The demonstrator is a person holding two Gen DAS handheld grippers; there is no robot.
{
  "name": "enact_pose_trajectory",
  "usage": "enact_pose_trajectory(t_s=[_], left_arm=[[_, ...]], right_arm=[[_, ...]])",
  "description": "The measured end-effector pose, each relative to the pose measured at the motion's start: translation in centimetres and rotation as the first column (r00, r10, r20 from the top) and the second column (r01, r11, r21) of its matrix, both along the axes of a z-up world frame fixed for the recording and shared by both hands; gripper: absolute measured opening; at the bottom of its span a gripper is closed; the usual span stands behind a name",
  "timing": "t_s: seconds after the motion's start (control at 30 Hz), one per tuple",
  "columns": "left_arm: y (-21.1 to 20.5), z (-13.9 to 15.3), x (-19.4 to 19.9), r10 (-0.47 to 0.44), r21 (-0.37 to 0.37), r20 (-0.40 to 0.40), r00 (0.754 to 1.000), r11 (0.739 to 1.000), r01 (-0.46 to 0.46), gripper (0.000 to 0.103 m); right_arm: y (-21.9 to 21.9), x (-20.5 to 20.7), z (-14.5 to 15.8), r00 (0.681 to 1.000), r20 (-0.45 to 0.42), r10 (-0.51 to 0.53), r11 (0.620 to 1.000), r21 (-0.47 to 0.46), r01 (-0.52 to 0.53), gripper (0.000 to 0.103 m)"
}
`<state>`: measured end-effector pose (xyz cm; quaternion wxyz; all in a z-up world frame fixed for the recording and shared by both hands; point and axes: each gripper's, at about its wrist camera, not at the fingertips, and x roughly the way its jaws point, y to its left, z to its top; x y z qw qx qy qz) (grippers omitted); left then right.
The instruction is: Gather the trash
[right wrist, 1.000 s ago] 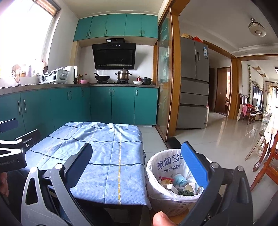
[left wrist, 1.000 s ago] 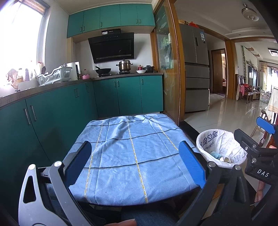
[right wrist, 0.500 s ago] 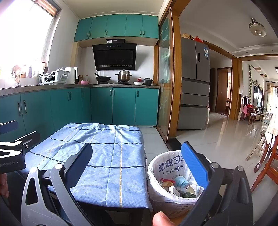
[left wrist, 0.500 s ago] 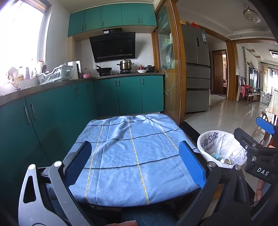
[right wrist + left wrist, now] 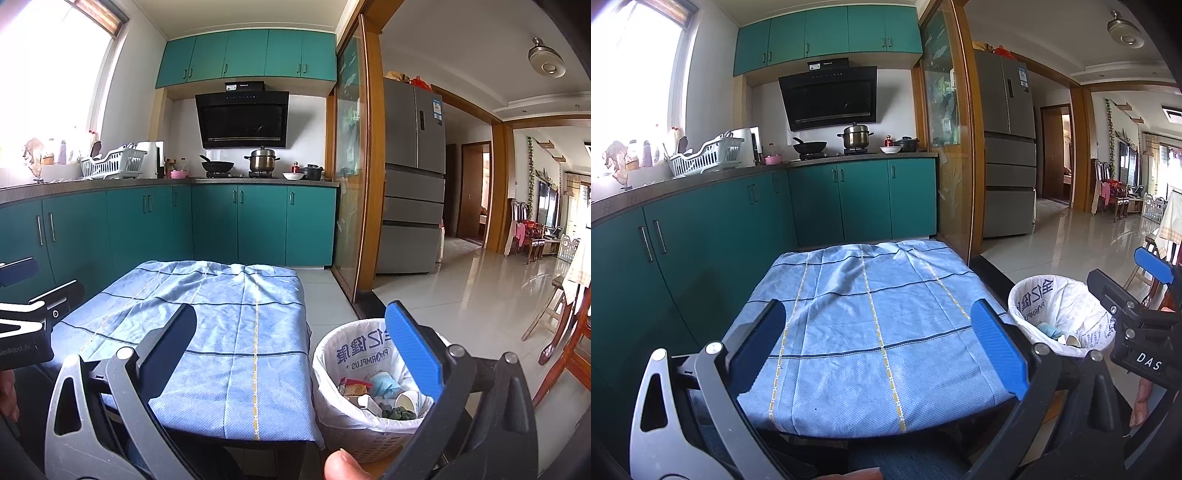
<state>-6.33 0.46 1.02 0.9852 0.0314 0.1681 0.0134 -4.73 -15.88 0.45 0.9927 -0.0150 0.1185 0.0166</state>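
Observation:
A white-lined trash basket stands on the floor right of the small table; it also shows in the left wrist view. Inside lie trash items: wrappers, a blue piece, a cup, dark lumps. The table's blue checked cloth carries nothing. My left gripper is open and empty above the table's near edge. My right gripper is open and empty, its right finger over the basket. Each gripper shows at the edge of the other's view.
Teal kitchen cabinets run along the left and back, with a dish rack and pots on the counter. A glass sliding door and a fridge stand behind the basket. Wooden chairs are at the right.
Both grippers have tilted or risen slightly; the table and basket sit a little lower in the views. Jaws stay open.

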Motion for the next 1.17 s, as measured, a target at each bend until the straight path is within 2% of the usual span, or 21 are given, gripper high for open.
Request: enact_pose_trajectory(t_s=[0.87,1.03,1.17], left_arm=[[0.2,-1.1,1.0,-0.001,-0.031,-0.038,0.999,1.0,0.0,0.1],[0.3,-2.0,2.4,-0.005,-0.046,-0.09,0.996,0.999,0.001,0.1],[1.0,-3.7,5.0,0.038,-0.039,-0.19,0.981,0.998,-0.046,0.1]], right_arm=[[-0.3,1.1,-1.0,0.999,-0.034,0.0,1.0,-0.002,-0.001,0.1],[-0.5,1.8,-1.5,0.998,-0.059,0.002,1.0,0.003,-0.002,0.1],[-0.4,2.3,-1.5,0.997,-0.071,0.012,1.0,0.009,-0.011,0.1]])
